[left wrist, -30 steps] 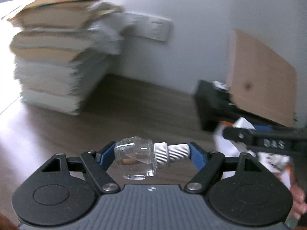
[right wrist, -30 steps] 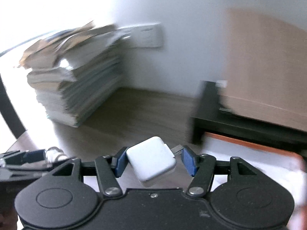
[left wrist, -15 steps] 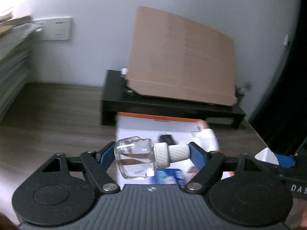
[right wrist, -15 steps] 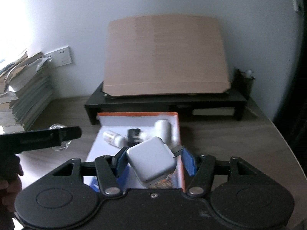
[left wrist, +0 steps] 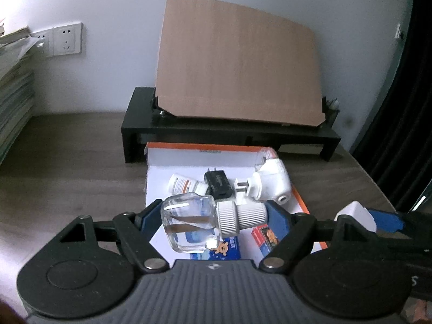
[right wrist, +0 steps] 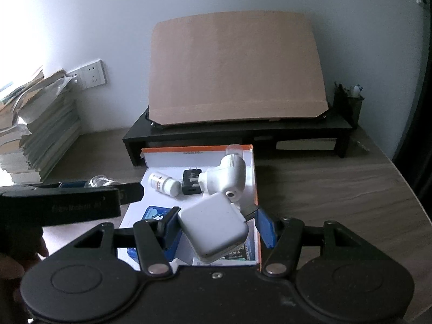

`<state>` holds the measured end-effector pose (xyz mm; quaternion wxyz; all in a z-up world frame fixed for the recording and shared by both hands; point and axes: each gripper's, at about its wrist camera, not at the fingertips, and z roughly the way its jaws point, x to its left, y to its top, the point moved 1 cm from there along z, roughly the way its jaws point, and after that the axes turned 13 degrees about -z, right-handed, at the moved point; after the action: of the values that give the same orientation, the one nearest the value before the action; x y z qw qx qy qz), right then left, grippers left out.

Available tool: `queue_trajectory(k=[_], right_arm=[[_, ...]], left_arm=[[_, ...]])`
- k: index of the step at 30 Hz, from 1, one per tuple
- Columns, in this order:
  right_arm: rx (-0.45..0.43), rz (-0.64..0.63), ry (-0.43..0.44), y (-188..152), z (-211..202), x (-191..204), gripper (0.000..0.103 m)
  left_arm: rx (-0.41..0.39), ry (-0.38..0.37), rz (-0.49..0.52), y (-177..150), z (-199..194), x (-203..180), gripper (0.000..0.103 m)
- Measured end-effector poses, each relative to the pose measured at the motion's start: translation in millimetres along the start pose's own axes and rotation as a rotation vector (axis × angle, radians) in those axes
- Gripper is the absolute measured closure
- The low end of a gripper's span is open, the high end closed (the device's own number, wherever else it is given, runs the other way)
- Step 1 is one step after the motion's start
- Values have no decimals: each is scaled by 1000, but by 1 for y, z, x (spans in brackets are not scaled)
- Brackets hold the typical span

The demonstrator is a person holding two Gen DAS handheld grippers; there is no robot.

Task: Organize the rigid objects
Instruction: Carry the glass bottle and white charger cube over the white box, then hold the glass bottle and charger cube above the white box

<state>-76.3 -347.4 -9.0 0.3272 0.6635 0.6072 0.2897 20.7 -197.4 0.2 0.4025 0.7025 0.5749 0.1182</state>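
Left gripper (left wrist: 213,217) was found clamped end to end on a clear glass bottle (left wrist: 189,222) with a ribbed white cap (left wrist: 241,216), the bottle lying sideways between the blue pads (left wrist: 151,217). Right gripper (right wrist: 216,228) was pinching a white power adapter (right wrist: 213,226), tilted, its plug end against the right pad. Both grips matched those of a second earlier.

Both loads hung above the near end of an open white box with an orange rim (left wrist: 205,147), which lay on the wooden desk (left wrist: 67,148). Inside the box lay a small white labelled bottle (left wrist: 183,185), a black plug adapter (left wrist: 218,183) and a white plug-in device (left wrist: 272,181), close together at the far end.

A second earlier both views had faced a stack of papers (right wrist: 35,124) at the left; both had since swung right, so the box, the black riser shelf (left wrist: 229,132) and the cardboard sheet (left wrist: 237,59) leaning on the wall stood centred. Half a second earlier the framing was nearly the same, only slightly further off
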Motion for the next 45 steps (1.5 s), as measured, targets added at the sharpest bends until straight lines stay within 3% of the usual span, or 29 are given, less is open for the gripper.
queue_trajectory(k=[14, 45], right_arm=[[9, -29, 19, 7, 11, 3, 31], [20, -42, 39, 18, 26, 8, 31]], left_arm=[[8, 52, -29, -1, -1, 4, 21], [9, 67, -59, 5, 5, 13, 21]])
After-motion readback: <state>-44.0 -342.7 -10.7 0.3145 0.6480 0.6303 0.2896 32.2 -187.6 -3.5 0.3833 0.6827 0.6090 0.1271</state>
